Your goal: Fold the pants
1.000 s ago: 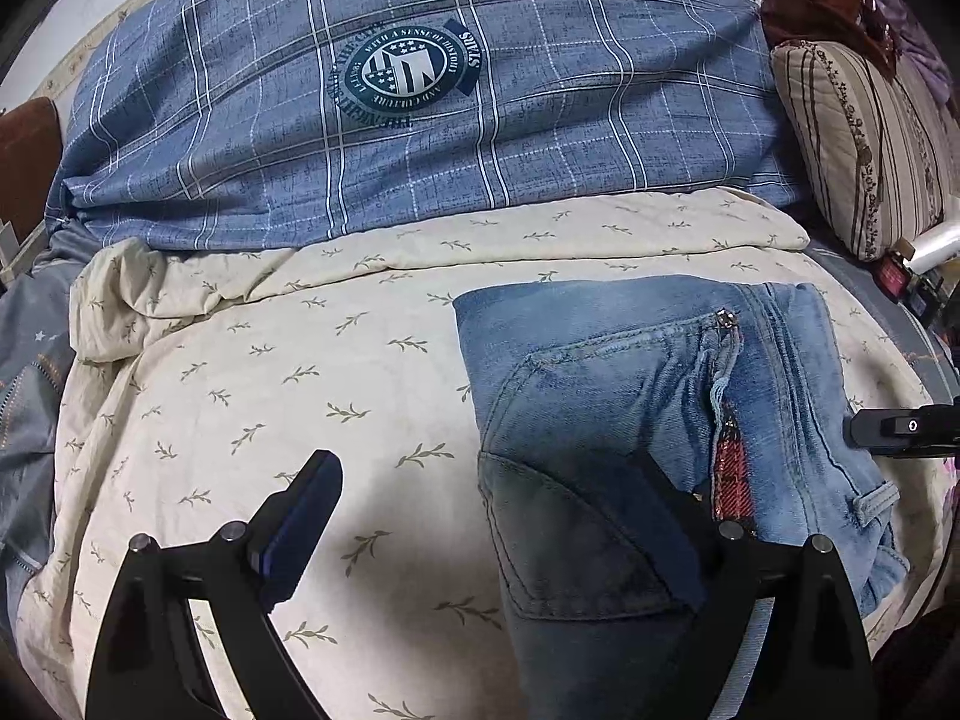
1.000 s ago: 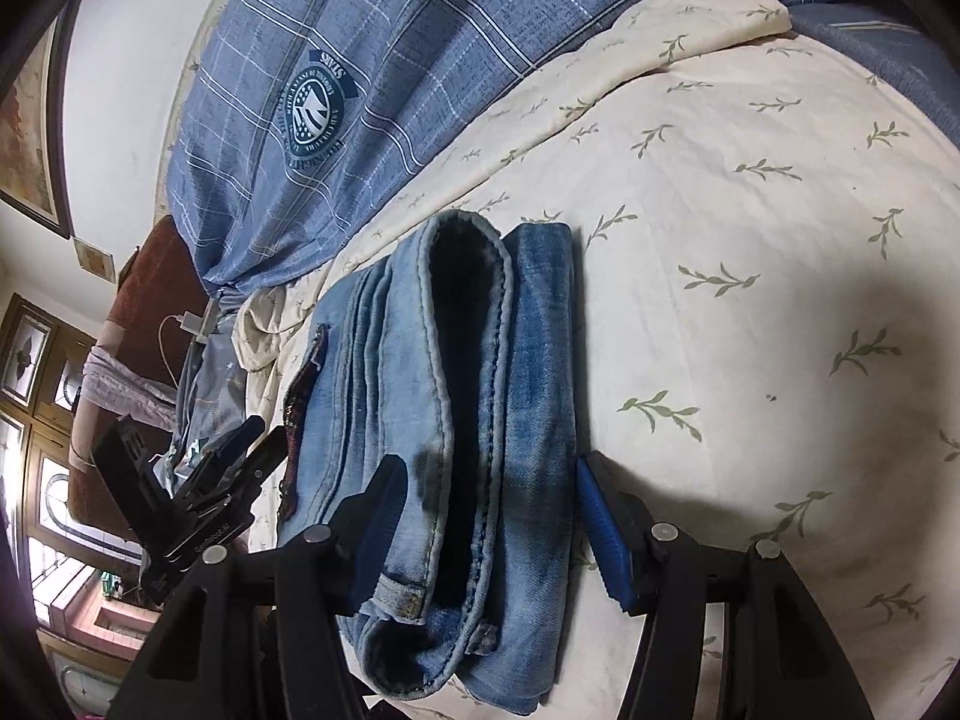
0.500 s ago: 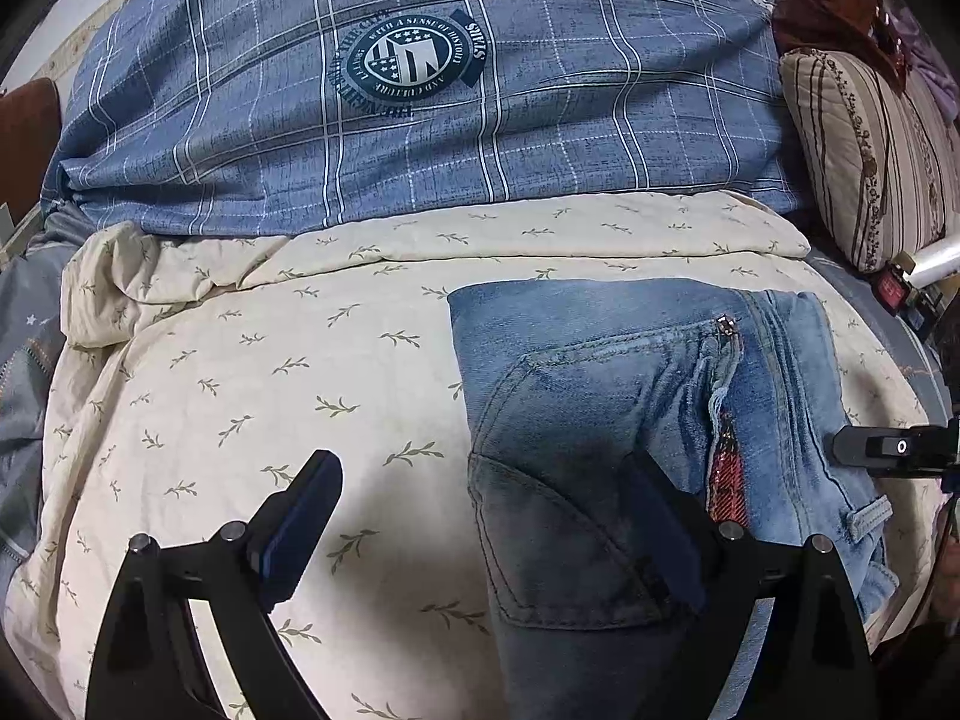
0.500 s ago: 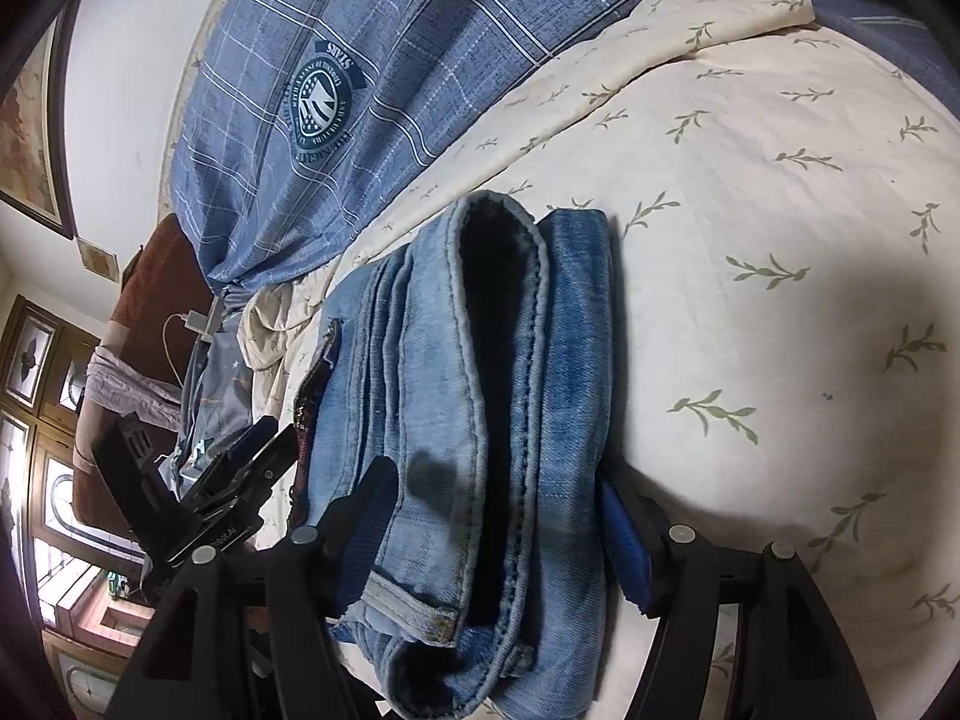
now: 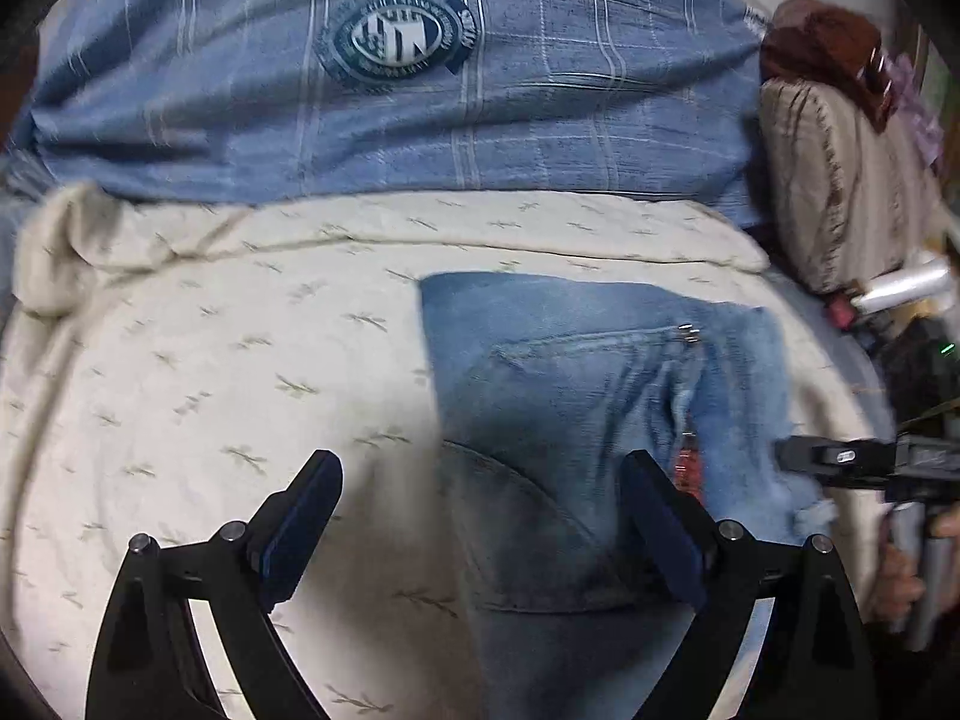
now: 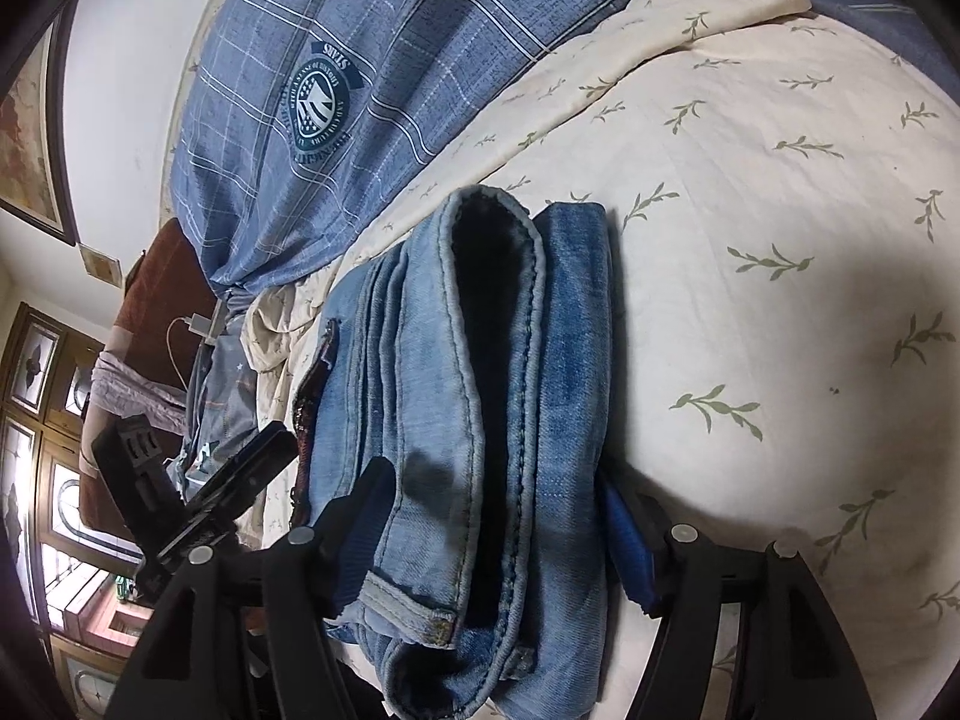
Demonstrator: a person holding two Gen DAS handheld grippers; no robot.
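The blue jeans [image 5: 600, 360] lie folded in a thick stack on the cream leaf-print sheet [image 5: 210, 360]. My left gripper [image 5: 480, 468] is open above the stack's near left edge, one finger over the sheet and the other over a back pocket. My right gripper [image 6: 495, 486] straddles the end of the jeans [image 6: 420, 330] where the layered hems and waistband show. Its jaws stand wide on either side of the stack, close to the denim but not squeezing it. The right gripper's finger [image 5: 840, 456] shows beside the stack's right edge, and the left gripper [image 6: 240, 480] appears at the left.
A blue plaid duvet with a round badge [image 5: 420, 120] lies bunched across the back of the bed. A striped pillow [image 5: 840, 180] stands at the right with small items below it. A hand [image 5: 900, 576] grips the right tool. Wooden cabinet doors [image 6: 36, 420] are beyond the bed.
The right gripper's jaws have spread wider around the jeans stack and slid slightly further along it. The left view has tipped slightly and is blurred; its jaws stay equally wide.
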